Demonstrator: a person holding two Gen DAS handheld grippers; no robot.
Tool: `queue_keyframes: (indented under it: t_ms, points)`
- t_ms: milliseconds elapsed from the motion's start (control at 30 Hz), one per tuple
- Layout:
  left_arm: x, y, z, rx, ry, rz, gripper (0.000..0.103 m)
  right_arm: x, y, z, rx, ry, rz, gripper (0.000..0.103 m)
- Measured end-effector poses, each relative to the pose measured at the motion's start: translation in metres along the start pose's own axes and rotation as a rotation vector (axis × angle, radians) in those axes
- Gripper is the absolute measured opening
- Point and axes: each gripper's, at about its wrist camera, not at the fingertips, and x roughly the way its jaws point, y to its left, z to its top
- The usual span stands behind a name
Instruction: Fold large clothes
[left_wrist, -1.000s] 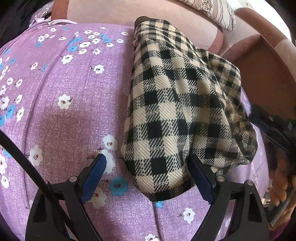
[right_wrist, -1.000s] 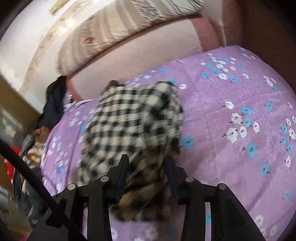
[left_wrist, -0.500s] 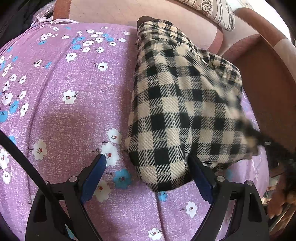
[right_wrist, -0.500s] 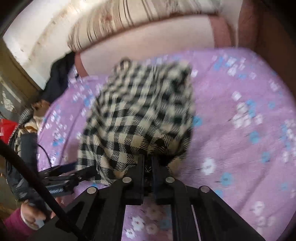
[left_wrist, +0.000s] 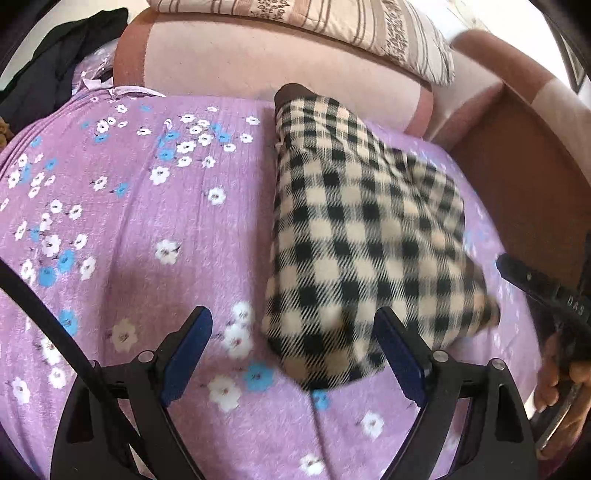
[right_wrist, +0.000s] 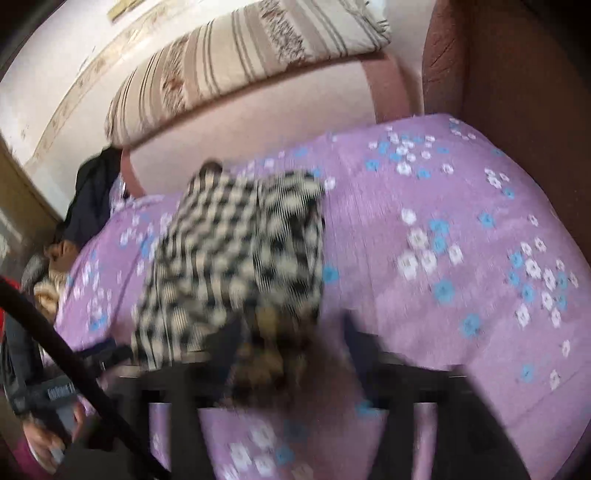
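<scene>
A black-and-cream checked garment (left_wrist: 354, 236) lies folded into a long strip on the purple flowered bed cover (left_wrist: 129, 221). My left gripper (left_wrist: 295, 343) is open, its blue-padded fingers (left_wrist: 188, 347) either side of the garment's near end, not gripping it. In the right wrist view the same garment (right_wrist: 240, 251) lies just beyond my right gripper (right_wrist: 291, 339), which is blurred; its jaws stand apart with the garment's near edge between them. The right gripper's body (left_wrist: 535, 284) shows at the right edge of the left wrist view.
A pink sofa backrest (left_wrist: 258, 62) with a striped pillow (left_wrist: 332, 26) runs behind the cover. A brown armrest (left_wrist: 524, 177) stands at the right. Dark clothes (left_wrist: 55, 62) are piled at the far left. The bed cover (right_wrist: 443, 240) spreads wide right of the garment.
My right gripper was shut on the garment's near edge half a second ago and has opened. The garment has settled flatter. My left gripper has drawn back a little, still open.
</scene>
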Motion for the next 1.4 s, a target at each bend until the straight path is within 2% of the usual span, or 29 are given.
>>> queue_keyframes:
  t_ms: [133, 233, 267, 333, 367, 400, 467, 533, 600, 633, 667, 800, 867, 900, 933, 967, 1033, 1067, 1133, 1233, 1267, 1400]
  points:
    - [0.022, -0.01, 0.003, 0.011, 0.064, -0.002, 0.088, 0.053, 0.006, 0.037, 0.049, 0.018, 0.014, 0.067]
    - [0.048, -0.011, -0.011, 0.049, 0.14, 0.028, 0.089, 0.085, 0.012, 0.054, -0.003, 0.072, 0.017, 0.004]
    - [0.052, -0.01, -0.015, 0.047, 0.149, 0.022, 0.089, 0.086, 0.013, 0.06, -0.022, 0.05, 0.005, 0.004]
    - [0.053, -0.011, -0.019, 0.066, 0.113, 0.021, 0.091, 0.082, 0.008, 0.07, -0.051, -0.02, -0.006, 0.004]
    - [0.054, -0.012, -0.019, 0.079, 0.108, 0.025, 0.092, 0.087, 0.003, 0.073, -0.054, -0.031, -0.046, 0.004]
    - [0.056, -0.015, -0.02, 0.097, 0.109, 0.036, 0.093, 0.1, -0.006, 0.073, -0.04, -0.008, -0.092, 0.004]
    - [0.057, -0.02, -0.021, 0.117, 0.107, 0.052, 0.093, 0.12, -0.017, 0.066, 0.008, 0.058, -0.081, 0.004]
    - [0.057, -0.02, -0.021, 0.127, 0.109, 0.047, 0.093, 0.114, -0.019, 0.061, 0.025, 0.035, -0.051, 0.006]
    - [0.052, -0.017, -0.021, 0.11, 0.117, 0.037, 0.093, 0.095, -0.024, 0.06, 0.064, 0.027, -0.017, 0.026]
    - [0.048, -0.015, -0.021, 0.1, 0.12, 0.028, 0.093, 0.084, -0.025, 0.059, 0.085, 0.041, -0.005, 0.048]
    - [0.042, -0.014, -0.021, 0.094, 0.115, 0.018, 0.093, 0.07, -0.025, 0.055, 0.096, 0.048, 0.016, 0.057]
    - [0.014, -0.014, -0.014, 0.093, 0.009, 0.044, 0.093, 0.04, -0.003, 0.038, 0.012, 0.069, 0.085, 0.061]
    - [0.01, -0.014, -0.007, 0.07, -0.017, 0.049, 0.093, 0.037, 0.004, 0.016, -0.028, 0.118, 0.082, 0.057]
    - [0.013, -0.014, -0.005, 0.06, -0.009, 0.046, 0.093, 0.04, 0.005, 0.005, -0.051, 0.149, 0.061, 0.049]
    - [0.018, -0.013, -0.002, 0.062, 0.009, 0.046, 0.093, 0.049, 0.006, -0.01, -0.091, 0.192, 0.017, 0.027]
    - [0.028, -0.011, -0.003, 0.07, 0.046, 0.051, 0.093, 0.059, 0.004, -0.022, -0.114, 0.238, -0.022, 0.025]
    - [0.051, -0.004, -0.011, 0.05, 0.148, 0.048, 0.093, 0.066, -0.004, -0.035, -0.099, 0.277, -0.041, 0.025]
    - [0.055, -0.003, -0.012, 0.019, 0.16, 0.023, 0.093, 0.063, -0.006, -0.034, -0.086, 0.273, -0.032, 0.025]
    - [0.048, -0.001, -0.015, 0.008, 0.127, 0.02, 0.093, 0.046, -0.009, -0.027, -0.053, 0.232, -0.013, 0.027]
    - [0.038, -0.003, -0.009, 0.028, 0.109, 0.044, 0.093, 0.018, -0.009, -0.013, -0.029, 0.126, -0.014, 0.047]
    - [0.034, -0.005, -0.008, 0.032, 0.096, 0.052, 0.093, 0.014, -0.006, -0.009, -0.033, 0.102, -0.017, 0.051]
    - [0.024, -0.011, 0.012, 0.04, 0.027, 0.084, 0.093, 0.021, 0.011, 0.015, -0.021, 0.042, -0.003, 0.054]
